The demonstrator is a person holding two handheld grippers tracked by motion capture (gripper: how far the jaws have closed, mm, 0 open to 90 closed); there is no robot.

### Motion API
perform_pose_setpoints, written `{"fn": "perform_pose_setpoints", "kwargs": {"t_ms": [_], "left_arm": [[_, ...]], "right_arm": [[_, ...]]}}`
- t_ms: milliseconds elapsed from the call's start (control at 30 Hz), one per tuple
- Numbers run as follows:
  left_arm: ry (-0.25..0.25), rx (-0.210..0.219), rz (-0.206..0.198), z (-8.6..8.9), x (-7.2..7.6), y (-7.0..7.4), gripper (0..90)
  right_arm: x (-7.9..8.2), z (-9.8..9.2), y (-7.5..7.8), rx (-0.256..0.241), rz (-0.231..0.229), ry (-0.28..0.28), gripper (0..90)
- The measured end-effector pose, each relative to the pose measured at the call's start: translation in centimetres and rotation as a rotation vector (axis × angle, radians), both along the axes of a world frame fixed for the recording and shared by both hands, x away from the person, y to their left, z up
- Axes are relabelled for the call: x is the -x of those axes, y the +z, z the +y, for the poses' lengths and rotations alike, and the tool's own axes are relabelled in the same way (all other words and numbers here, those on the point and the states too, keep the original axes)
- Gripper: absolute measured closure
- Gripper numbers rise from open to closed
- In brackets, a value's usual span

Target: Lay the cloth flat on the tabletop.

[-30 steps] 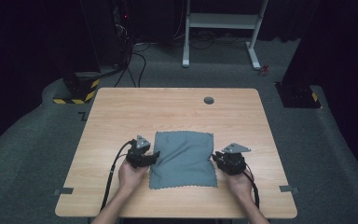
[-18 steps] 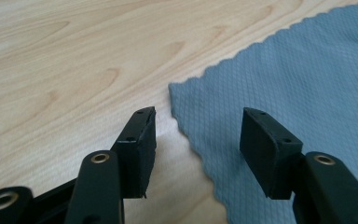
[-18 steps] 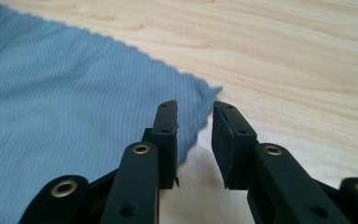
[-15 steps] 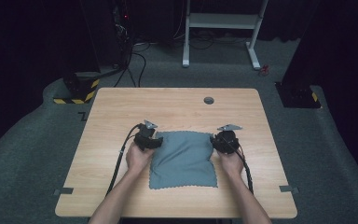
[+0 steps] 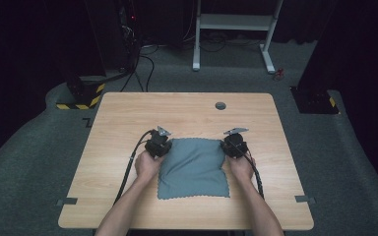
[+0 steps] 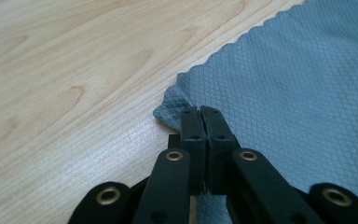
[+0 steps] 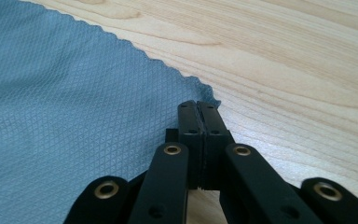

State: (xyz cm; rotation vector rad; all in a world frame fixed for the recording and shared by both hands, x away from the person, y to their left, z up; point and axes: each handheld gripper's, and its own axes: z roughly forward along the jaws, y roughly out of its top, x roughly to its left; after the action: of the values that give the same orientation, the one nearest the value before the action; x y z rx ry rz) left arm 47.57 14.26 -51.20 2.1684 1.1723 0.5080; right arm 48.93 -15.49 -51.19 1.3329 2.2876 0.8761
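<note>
A grey-blue waffle-textured cloth with scalloped edges (image 5: 193,167) lies flat on a light wooden table (image 5: 128,113). The person's left gripper (image 5: 158,146) sits at the cloth's far left corner, its black fingers (image 6: 192,126) pressed fully together on that corner, which puckers up just ahead of the tips. The right gripper (image 5: 234,146) sits at the far right corner, its fingers (image 7: 208,122) likewise closed tight, the corner's edge pinched between them. From each pair of fingers the cloth spreads away toward the other gripper. A small round dark grommet (image 5: 220,105) lies beyond both grippers.
</note>
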Motion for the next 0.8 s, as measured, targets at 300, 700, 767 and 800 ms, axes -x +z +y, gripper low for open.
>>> {"fn": "perform_pose_setpoints", "kwargs": {"t_ms": [300, 700, 767, 800], "left_arm": [[0.038, 0.043, -0.068, 0.9, -0.1, 1.3, 88.9], [0.101, -0.013, -0.051, 1.3, -0.8, 0.0, 77.7], [0.118, -0.017, -0.048, 1.6, -0.9, -0.1, 70.0], [0.124, -0.010, -0.054, 1.9, -0.8, -0.1, 66.4]], "right_arm": [[-0.4, 0.5, 1.1, 0.013, -0.045, 0.008, 90.0], [-2.1, 1.8, 0.0, 0.079, -0.039, 0.015, 87.7], [-2.1, 1.4, 0.1, 0.054, -0.026, -0.003, 81.1], [-2.1, 1.2, 0.2, 0.056, -0.028, -0.005, 78.4]]}}
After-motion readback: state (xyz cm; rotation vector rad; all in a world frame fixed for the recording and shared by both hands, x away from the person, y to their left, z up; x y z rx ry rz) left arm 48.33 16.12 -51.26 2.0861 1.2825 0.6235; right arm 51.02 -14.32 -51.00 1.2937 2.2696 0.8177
